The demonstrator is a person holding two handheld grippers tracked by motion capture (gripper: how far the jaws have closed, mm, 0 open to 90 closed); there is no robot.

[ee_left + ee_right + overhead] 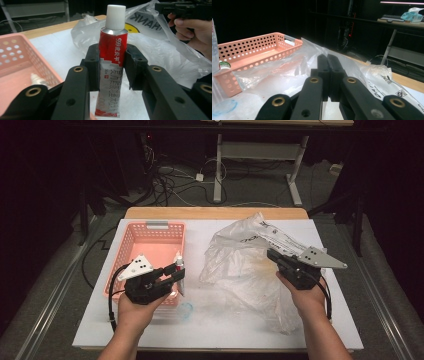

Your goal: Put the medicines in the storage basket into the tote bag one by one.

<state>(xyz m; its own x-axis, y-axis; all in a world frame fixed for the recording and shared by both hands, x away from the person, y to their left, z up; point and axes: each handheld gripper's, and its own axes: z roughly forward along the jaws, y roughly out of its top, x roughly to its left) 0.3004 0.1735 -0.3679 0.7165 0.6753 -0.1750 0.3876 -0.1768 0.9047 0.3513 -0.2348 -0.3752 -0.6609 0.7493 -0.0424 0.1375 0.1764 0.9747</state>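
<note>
Nearest the camera, the person's left gripper (174,273) is clamped on a red-and-white ointment tube (111,62), pads squeezing it mid-body with the white cap at 12 o'clock in the left gripper view; held upright like that, it looks ready to go into the pink basket (131,251), since it hangs right over the basket's near-right corner, around 7 o'clock of the table in the high view. Something small already lies on the basket floor in the left gripper view, too blurry to name; a little clear round thing (186,309) sits on the table just in front of the basket.

Over at 4 o'clock, the right gripper (274,255) has its fingers pressed flat together, pinching the edge of the clear plastic bag (240,265); probably just to keep the floppy thing from sliding while the other hand unloads it. The bag sprawls crumpled over the right half of the table, printed lettering near its far end.

The surface is a white board (200,320) on a wooden table (215,213), whose bare edge peeks out at 12 o'clock; beyond that the room is dark, with cables tangled on the floor (172,182) and white desk legs (218,170) further back.
</note>
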